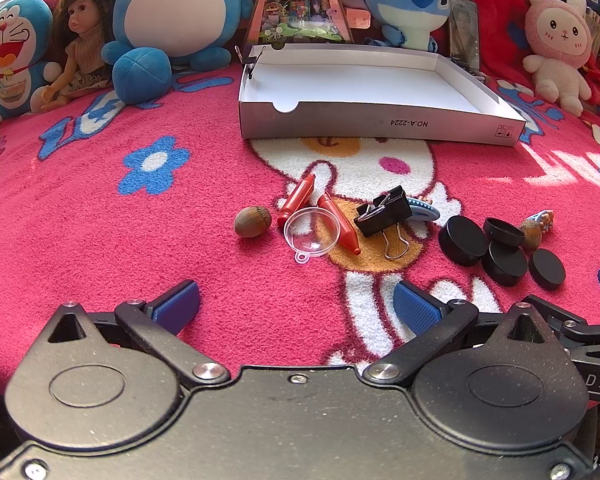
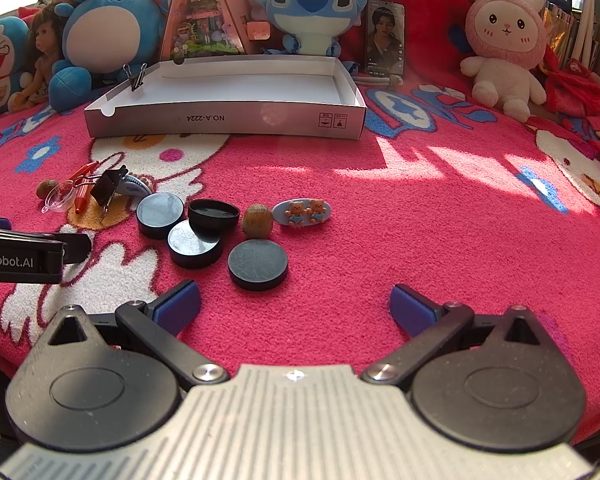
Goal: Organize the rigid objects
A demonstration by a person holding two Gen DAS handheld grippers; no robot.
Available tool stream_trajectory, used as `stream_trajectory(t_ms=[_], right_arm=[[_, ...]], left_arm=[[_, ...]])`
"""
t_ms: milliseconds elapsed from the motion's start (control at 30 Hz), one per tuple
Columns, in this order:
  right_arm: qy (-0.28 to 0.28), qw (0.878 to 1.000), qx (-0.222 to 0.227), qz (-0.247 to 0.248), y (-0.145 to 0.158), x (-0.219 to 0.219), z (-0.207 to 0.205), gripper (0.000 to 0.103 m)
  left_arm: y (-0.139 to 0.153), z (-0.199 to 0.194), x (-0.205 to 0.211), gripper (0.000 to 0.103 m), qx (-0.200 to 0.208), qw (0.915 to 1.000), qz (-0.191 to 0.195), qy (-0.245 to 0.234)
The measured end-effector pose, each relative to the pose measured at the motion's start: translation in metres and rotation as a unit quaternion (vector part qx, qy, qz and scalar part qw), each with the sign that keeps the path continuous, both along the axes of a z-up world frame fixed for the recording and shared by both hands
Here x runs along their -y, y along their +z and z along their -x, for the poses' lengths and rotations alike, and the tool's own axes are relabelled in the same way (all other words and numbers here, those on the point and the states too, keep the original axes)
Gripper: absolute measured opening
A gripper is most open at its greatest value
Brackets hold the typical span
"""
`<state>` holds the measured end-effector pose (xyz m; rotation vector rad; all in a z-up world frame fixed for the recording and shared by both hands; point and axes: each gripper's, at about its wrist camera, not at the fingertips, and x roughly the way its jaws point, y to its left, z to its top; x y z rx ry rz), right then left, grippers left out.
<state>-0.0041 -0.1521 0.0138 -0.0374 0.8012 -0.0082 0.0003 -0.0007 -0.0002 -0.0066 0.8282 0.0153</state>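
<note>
My left gripper stands wide open with nothing between its blue pads; my right gripper is likewise spread wide and empty. Both hover low over the pink fleece blanket.

Nearest my right gripper lie four black round plastic caps, clustered and partly touching (one is turned hollow side up). Just beyond them sit a brown hazelnut and a pale blue oval hair clip with two bears.

Ahead of my left gripper lie a clear plastic funnel resting over two red crayon-shaped pieces, a second hazelnut to their left, and a black binder clip to their right.

Farther back stands the open white cardboard box tray, a small binder clip fastened on its left wall. Plush toys line the rear.
</note>
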Motion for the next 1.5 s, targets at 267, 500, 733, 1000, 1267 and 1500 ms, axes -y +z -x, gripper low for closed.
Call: stream_trajectory(t_ms=[267, 500, 733, 1000, 1267, 1500], right_arm=[[0.0, 1.0, 0.0, 0.0, 0.0, 0.0, 0.0, 0.103], [0.0, 1.0, 0.001, 0.0, -0.001, -0.001, 0.0, 0.103], [-0.001, 1.0, 0.007, -0.002, -0.001, 0.001, 0.002, 0.103], [-0.002, 1.0, 0.017, -0.002, -0.001, 0.002, 0.006, 0.103], [0.003, 0.999, 0.034, -0.004, -0.004, 0.003, 0.011, 0.103], [0.0, 0.999, 0.04, -0.001, -0.005, 0.002, 0.011, 0.103]], left_arm=[[0.0, 0.0, 0.0, 0.103, 0.0, 1.0, 0.0, 0.0], [0.0, 0.0, 0.0, 0.103, 0.001, 1.0, -0.001, -0.001], [-0.001, 0.005, -0.004, 0.103, 0.013, 0.9999, 0.0, -0.009], [-0.002, 0.012, -0.01, 0.103, 0.031, 0.9992, 0.001, -0.023], [-0.004, 0.014, -0.011, 0.103, 0.041, 0.9989, -0.002, -0.025], [-0.002, 0.014, -0.012, 0.096, 0.053, 0.9982, 0.001, -0.028]])
